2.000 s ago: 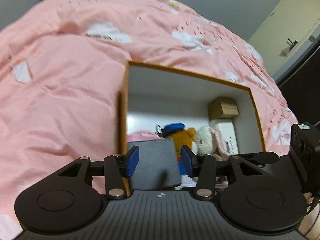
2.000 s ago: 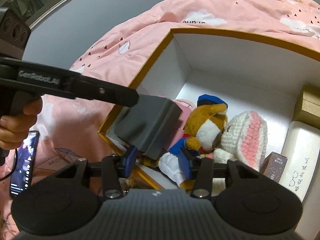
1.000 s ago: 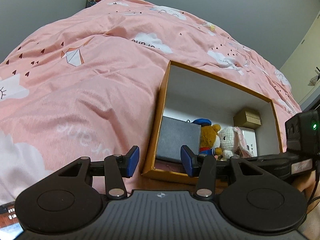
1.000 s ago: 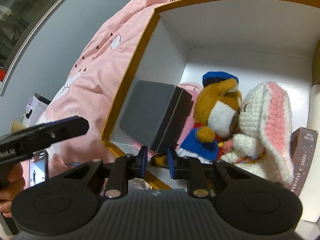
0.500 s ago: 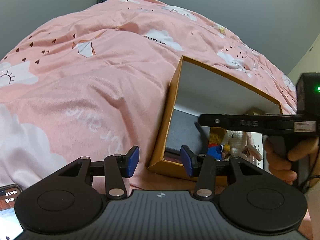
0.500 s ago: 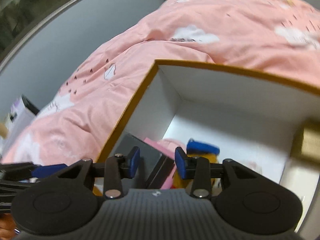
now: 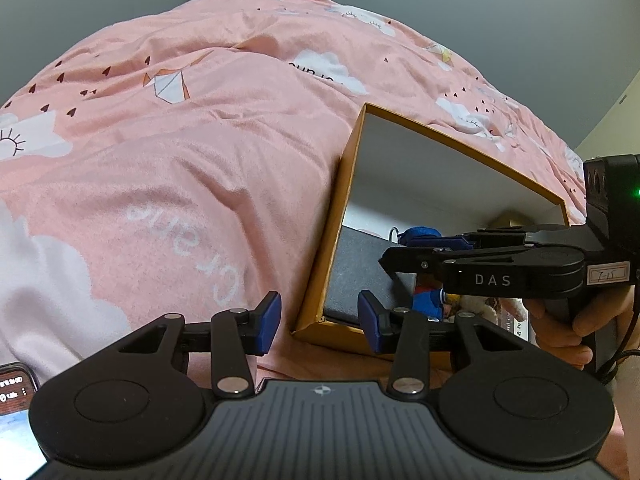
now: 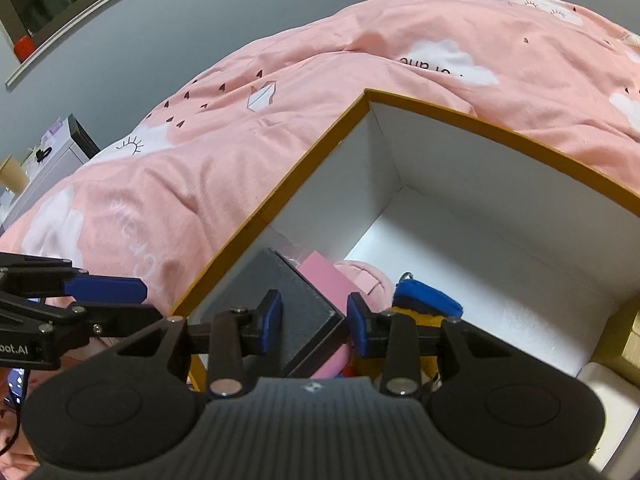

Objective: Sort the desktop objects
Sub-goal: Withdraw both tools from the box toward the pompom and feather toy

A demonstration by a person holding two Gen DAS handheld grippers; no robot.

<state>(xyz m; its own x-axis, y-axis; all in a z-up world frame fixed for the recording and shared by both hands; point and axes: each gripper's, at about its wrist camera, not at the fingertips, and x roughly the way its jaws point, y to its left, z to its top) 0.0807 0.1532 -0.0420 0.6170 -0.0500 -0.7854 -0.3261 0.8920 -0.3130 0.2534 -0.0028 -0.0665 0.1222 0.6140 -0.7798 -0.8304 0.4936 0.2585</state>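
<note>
An orange-rimmed white box (image 7: 332,220) (image 8: 280,188) lies open on a pink duvet. A dark grey box (image 7: 356,264) (image 8: 280,276) leans in its near-left corner, beside a pink item (image 8: 320,276) and a blue-capped plush bear (image 8: 428,300) (image 7: 420,236). My left gripper (image 7: 318,322) (image 8: 144,300) hovers outside the box's near-left corner, jaws closing, with nothing between the pads. My right gripper (image 8: 314,322) (image 7: 400,250) hangs over the grey box, jaws closing. The grey box shows in the gap below them, and the pads do not touch it.
The pink duvet (image 7: 160,160) fills the ground left of and behind the box. A white carton (image 8: 600,400) and a tan box (image 8: 634,340) sit at the box's right end. A phone (image 7: 16,392) lies at the lower left. A hand (image 7: 568,332) grips the right tool.
The left gripper let go of the grey box, which now rests inside, and drew back left. The right gripper's jaws widened from nearly shut, and it rolled and lifted over the box.
</note>
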